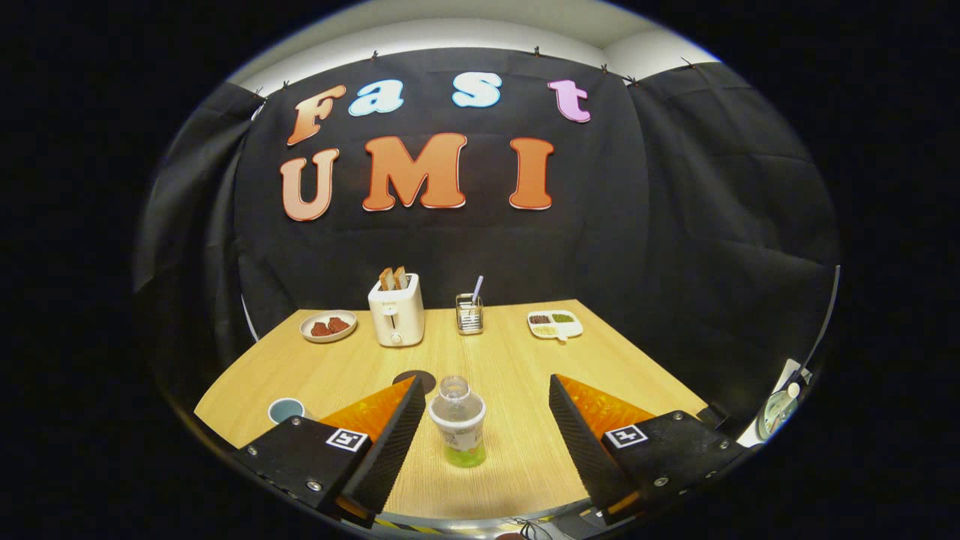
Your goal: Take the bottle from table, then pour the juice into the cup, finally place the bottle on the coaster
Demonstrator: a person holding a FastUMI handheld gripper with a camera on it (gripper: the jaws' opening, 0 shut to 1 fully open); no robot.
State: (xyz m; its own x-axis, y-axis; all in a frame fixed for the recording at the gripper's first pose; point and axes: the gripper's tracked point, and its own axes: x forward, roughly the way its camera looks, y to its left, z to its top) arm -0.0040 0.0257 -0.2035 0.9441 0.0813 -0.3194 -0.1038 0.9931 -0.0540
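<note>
**Bottle between my open jaws, not yet gripped**

The bottle [457, 424] stands upright on the bench [517, 360], in the gap between my jaws and nearer the left finger than the right. My jaws [487, 390] are spread wide, and neither finger touches it. It is clear plastic with a pale band around its middle and green juice low in the bottom; its top looks open, though I cannot be sure. I judge it light, since little liquid is left, and thin-walled enough to flex under a hard squeeze. The smooth plastic could slip, so I would close on the banded middle, below the shoulder, with firm but modest pressure, and keep it upright until I reach the cup.

The dark round coaster [415, 381] lies just beyond the bottle, by my left fingertip. The cup [286, 409] sits outside my left finger, toward the bench's near edge. Well beyond my jaws, along the far side, stand a plate of food [328, 326], a toaster [397, 313] with bread in it, a small wire holder [469, 313] and a divided dish [555, 324].
</note>
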